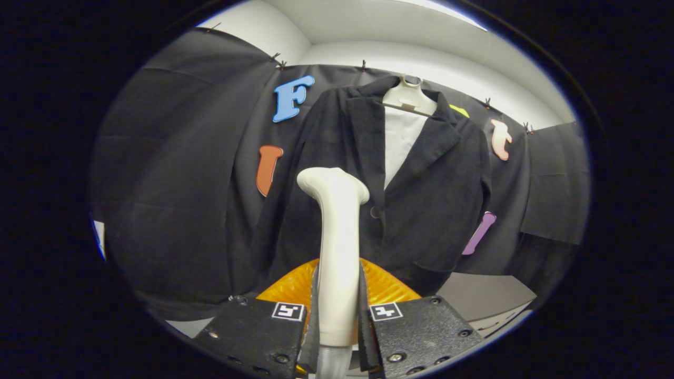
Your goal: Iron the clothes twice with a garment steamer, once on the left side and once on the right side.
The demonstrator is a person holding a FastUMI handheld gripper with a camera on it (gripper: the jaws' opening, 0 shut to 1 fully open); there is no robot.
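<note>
The claw (339,316) was closed tight around the handle of the garment steamer (337,252), one finger (310,310) pressed on each side of the pale shaft, so the steamer stood upright between them with its flared head (333,184) at the top. A ribbed grey hose (333,363) came out of the bottom of the handle, down between the two black finger blocks, each of which carried a small square marker (288,311). Straight ahead, beyond the steamer, a dark jacket (421,200) hung on a white hanger (409,97) against the black cloth wall (174,184), its lapels open over a white panel (401,142) at the chest and a single button (374,212) showing just beside the steamer's neck. From where the claw looked, the steamer's head lay in front of the jacket's front panel beside the lapel; whether it touched the cloth I could not tell. Just behind the fingers and below the jacket's hem sat something orange and ribbed (295,287), partly hidden by the steamer. Off to one side below the jacket, a grey desk (484,295) showed its corner. Above the cloth, the booth's white wall and ceiling (368,26) were brightly lit.
</note>
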